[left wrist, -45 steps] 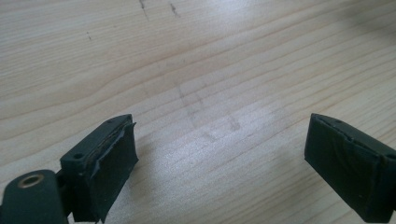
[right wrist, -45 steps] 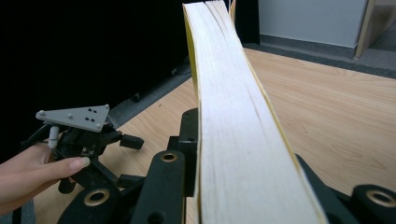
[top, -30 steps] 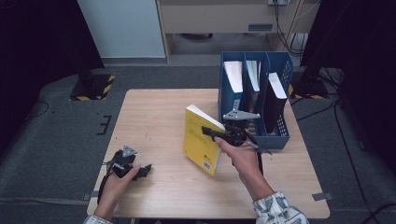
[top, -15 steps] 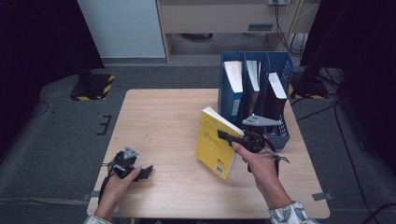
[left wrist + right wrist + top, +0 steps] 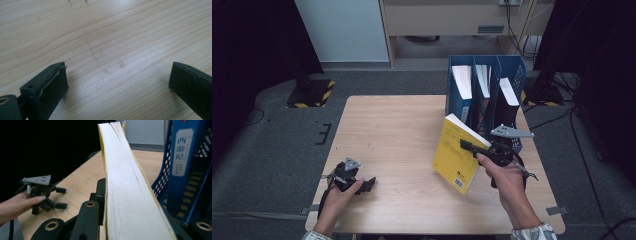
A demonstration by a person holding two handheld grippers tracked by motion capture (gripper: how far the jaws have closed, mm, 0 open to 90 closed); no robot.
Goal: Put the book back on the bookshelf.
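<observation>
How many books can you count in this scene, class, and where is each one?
4. The yellow book is clamped in the right claw above the table. Three more stand in the blue file rack: left slot, middle slot, right slot. Others may be hidden inside.

Book [image 5: 457, 152] before file rack [image 5: 484, 80], on table [image 5: 402, 130]

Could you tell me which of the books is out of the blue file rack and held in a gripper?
The yellow book, clamped upright in the right gripper over the table; the others stand in the rack.
</observation>
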